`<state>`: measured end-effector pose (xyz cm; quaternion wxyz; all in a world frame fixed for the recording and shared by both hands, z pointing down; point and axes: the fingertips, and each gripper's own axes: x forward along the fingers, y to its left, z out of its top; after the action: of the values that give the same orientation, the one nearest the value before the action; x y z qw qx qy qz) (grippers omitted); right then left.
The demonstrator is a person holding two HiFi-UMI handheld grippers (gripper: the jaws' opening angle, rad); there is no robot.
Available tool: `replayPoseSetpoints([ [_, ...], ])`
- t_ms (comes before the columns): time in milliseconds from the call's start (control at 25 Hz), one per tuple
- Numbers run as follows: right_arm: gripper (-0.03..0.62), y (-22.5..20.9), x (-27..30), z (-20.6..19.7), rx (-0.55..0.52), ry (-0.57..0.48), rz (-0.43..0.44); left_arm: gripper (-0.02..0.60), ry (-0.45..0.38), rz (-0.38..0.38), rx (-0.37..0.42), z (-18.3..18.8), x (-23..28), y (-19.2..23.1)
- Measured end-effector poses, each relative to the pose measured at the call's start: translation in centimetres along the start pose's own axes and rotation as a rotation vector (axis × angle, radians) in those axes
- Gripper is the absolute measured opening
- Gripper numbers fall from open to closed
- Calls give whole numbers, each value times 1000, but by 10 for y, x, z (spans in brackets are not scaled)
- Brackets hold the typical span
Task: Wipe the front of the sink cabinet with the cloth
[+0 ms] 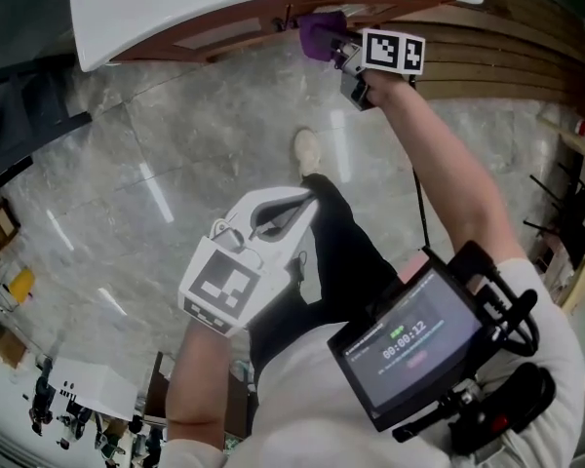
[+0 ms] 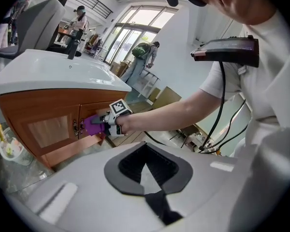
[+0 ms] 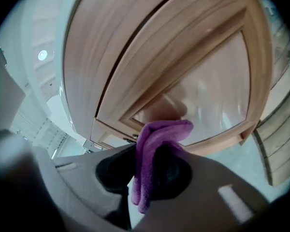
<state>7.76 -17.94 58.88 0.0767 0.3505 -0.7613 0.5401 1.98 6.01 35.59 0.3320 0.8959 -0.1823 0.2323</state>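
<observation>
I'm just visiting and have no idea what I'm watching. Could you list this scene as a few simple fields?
Setting: wooden sink cabinet under a white sink, on a marble floor
Right tool: shut on the purple cloth, held up to a cabinet door
Left tool: shut, empty, held back from the cabinet
Stage: cloth at the cabinet front, beside the door handles
</observation>
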Motion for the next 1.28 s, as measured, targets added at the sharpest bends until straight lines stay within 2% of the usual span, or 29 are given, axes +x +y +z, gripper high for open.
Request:
replayPoseSetpoints([
  [240,61,-71,-52,36,-6,-16,-83,6,11,-23,8,27,40,-7],
  [520,61,-117,-84,55,-14,-17,-138,6,24,-43,28,40,66,-1],
  [920,61,-184,-154,70,-22,-39,-294,6,35,-76,51,56,91,-13],
  [1080,61,-194,-156,64,-41,-46,-341,6,38,-76,57,43,82,-3],
  [1280,60,-170,-129,36,-68,-34,-328,6,29,-62,51,25,59,9],
])
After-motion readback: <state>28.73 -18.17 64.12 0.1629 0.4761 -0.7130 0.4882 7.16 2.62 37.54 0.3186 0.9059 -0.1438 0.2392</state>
